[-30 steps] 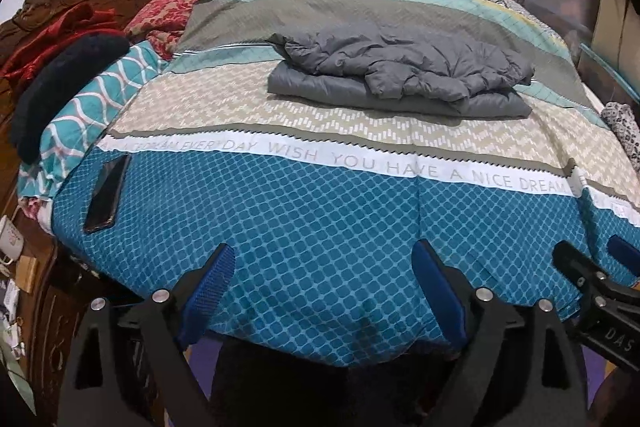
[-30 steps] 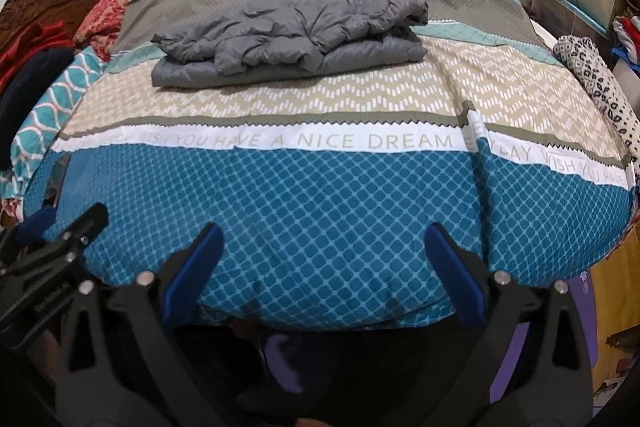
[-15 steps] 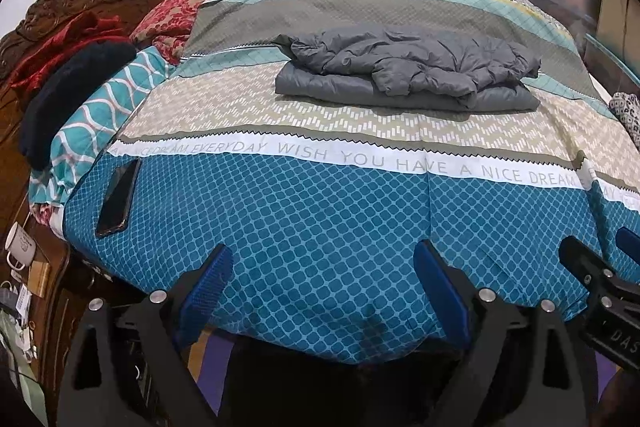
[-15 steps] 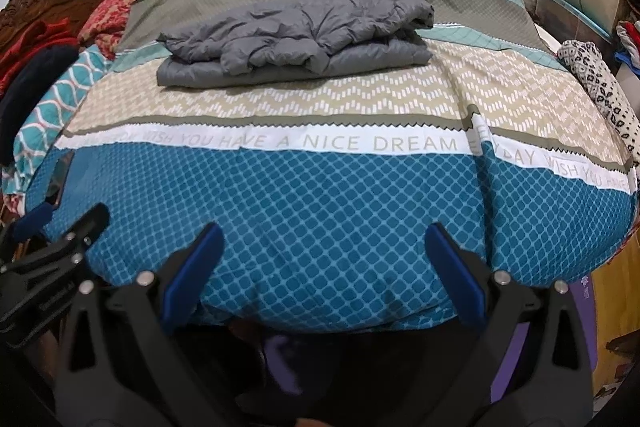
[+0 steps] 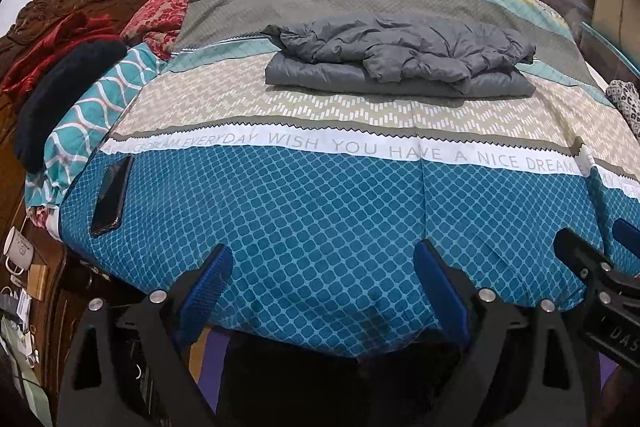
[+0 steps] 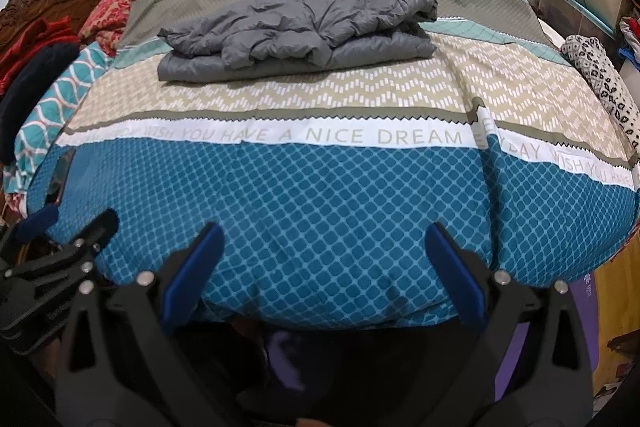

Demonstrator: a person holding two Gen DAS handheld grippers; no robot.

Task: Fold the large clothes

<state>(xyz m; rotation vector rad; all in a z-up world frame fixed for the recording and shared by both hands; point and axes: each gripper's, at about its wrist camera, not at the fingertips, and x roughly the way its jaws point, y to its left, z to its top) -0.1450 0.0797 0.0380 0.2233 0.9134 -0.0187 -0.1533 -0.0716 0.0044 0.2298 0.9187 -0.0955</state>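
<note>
Item: one grey puffer jacket, folded, on a bed. Listed left to right.

- Headboard (image 5: 60, 3): carved wood, far left, red and dark cloths draped on it.
- Mug (image 5: 18, 247): on a low stand beside the bed, well apart from the jacket.
- Phone (image 5: 112, 195): dark, flat on the blue band of the bedcover, near the left edge.
- Left tongs (image 5: 320, 291): wide, holding nothing, hovering at the near edge of the bed (image 5: 320, 227).
- Jacket (image 5: 400, 59): middle of the bed toward its far side, on the beige and grey stripes. Lies as a flat lower slab with a crumpled upper layer heaped on it. Judged light, soft, springy; the shell looks slick, so a shallow pinch will likely slip and trapped air will push folds open. Best hold, by judgement: a deep bite on the firm lower edge at the left corner (image 5: 276, 75) and the right corner (image 6: 424, 49), several layers at once.
- Right tongs (image 6: 324, 275): wide, holding nothing, at the near edge, well apart from the jacket.
- Spotted cloth (image 6: 600, 75): black-and-white, at the bed's right edge.
</note>
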